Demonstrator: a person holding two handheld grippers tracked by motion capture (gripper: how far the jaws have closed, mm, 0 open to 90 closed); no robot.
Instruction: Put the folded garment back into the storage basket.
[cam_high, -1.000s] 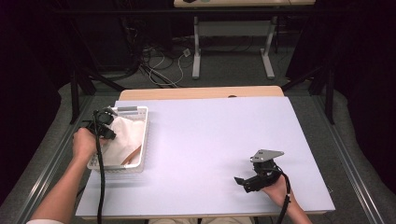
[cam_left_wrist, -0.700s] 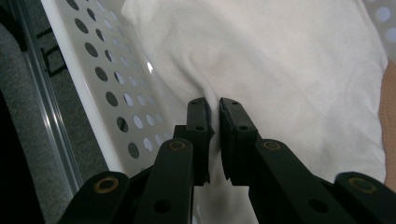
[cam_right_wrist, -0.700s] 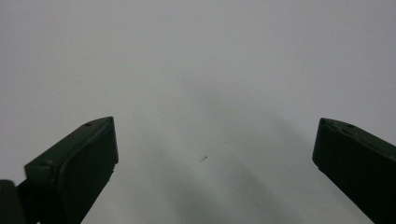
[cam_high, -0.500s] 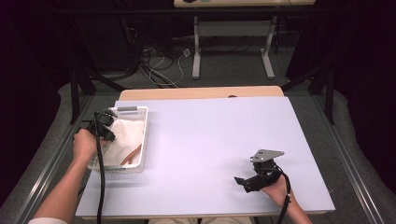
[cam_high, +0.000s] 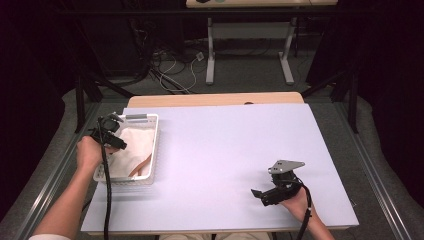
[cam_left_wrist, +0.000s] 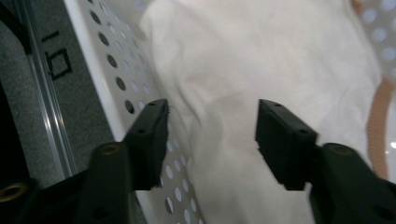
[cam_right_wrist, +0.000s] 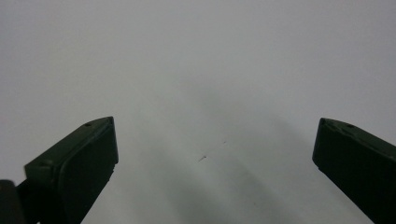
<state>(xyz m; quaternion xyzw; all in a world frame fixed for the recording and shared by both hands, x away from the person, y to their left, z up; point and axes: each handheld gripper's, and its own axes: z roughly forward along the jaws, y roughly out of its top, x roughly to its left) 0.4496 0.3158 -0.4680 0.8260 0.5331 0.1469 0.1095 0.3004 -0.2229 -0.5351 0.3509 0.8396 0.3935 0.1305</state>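
Observation:
A white perforated basket (cam_high: 155, 145) stands at the table's left side. In it lies a crumpled white cloth (cam_high: 132, 147) with a peach-coloured strip (cam_high: 141, 166) along one edge. My left gripper (cam_high: 117, 143) hangs over the basket's left part. Its jaws have just been opening. In the left gripper view the left gripper (cam_left_wrist: 212, 121) stands open above the cloth (cam_left_wrist: 261, 56), next to the basket wall (cam_left_wrist: 112, 70), with the pads off the fabric. My right gripper (cam_high: 258, 196) rests at the front right, and in its own view the right gripper (cam_right_wrist: 215, 140) is wide open over bare table.
The pale table top (cam_high: 225, 150) stretches between the basket and the right gripper. A wooden strip (cam_high: 215, 99) runs along its far edge. Metal rails (cam_high: 372, 165) flank both sides. Beyond it stand another table's legs (cam_high: 210, 55) and floor cables (cam_high: 170, 70).
The left gripper's jaws have parted and the white cloth has settled lower in the basket. The left hand has shifted only slightly. The right gripper has kept still.

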